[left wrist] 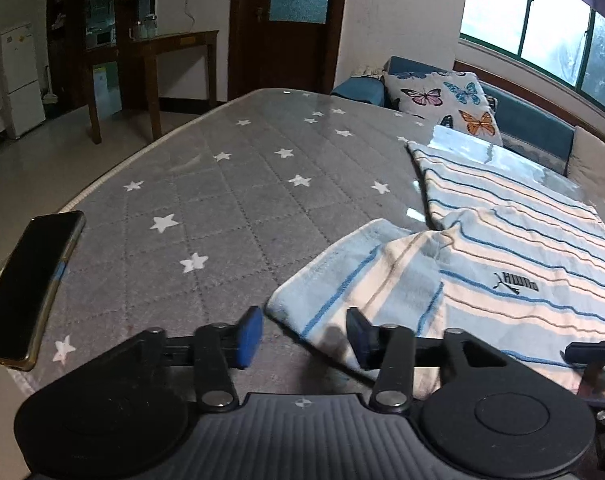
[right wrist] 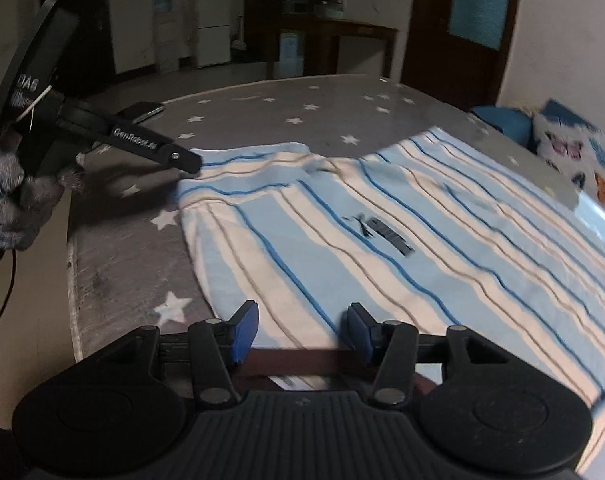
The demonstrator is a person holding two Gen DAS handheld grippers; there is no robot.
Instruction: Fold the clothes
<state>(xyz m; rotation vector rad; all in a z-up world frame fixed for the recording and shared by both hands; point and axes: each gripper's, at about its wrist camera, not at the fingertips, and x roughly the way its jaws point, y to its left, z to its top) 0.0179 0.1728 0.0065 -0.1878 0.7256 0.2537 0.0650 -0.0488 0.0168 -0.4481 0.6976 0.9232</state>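
Observation:
A light blue and white striped shirt with a black logo lies spread on the grey star-print mattress. One sleeve is folded out toward me. My left gripper stands open over that sleeve's corner, its right pad above the cloth and its left pad above bare mattress. In the right wrist view a gloved hand holds it, and one of its fingers reaches the sleeve. My right gripper is open at the shirt's near edge, with nothing pinched.
A dark phone lies on the mattress's left edge. A butterfly-print pillow and a blue sofa back sit beyond the shirt under a window. Across the floor are a wooden table, a white fridge and a door.

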